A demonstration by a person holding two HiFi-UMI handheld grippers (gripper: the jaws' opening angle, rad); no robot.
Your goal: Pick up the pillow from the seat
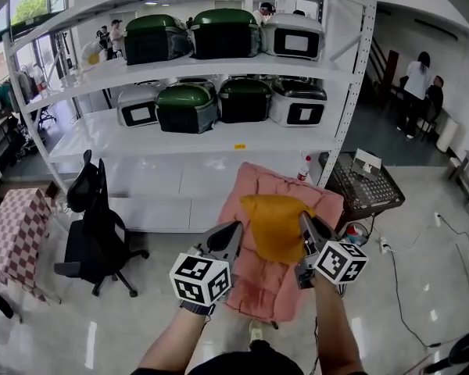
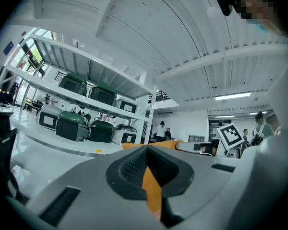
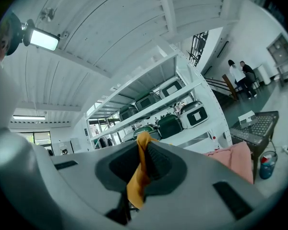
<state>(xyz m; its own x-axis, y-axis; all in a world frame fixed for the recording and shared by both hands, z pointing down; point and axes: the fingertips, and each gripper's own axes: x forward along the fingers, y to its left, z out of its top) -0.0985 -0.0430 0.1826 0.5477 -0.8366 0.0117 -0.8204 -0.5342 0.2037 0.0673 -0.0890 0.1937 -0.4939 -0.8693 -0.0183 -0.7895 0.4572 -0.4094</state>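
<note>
The white shelf (image 1: 133, 135) with its green and grey cases stands behind as background and plays no part in the task. In front of it the pink seat (image 1: 259, 287) tilts toward the person, its padded surface laid out under the work.

The orange pillow (image 1: 277, 226) hangs over the middle of the seat, stretched between the two tools. It looks lifted clear of the padding, though the head view cannot rule out its lower edge brushing the pink fabric. Taking it at opposite sides keeps it spread and level, so it does not fold or swing.

The left gripper (image 1: 233, 233) takes the pillow's left edge. Its fingers (image 2: 129, 166) are closed on a thin fold of orange cloth that runs down between them. The right gripper (image 1: 305, 226) does the same on the right edge, its fingers (image 3: 158, 164) nearly together with a bunched strip of the cloth pinched between them. Both pinch only cloth at the rim, a hold that suits something soft and light.
</note>
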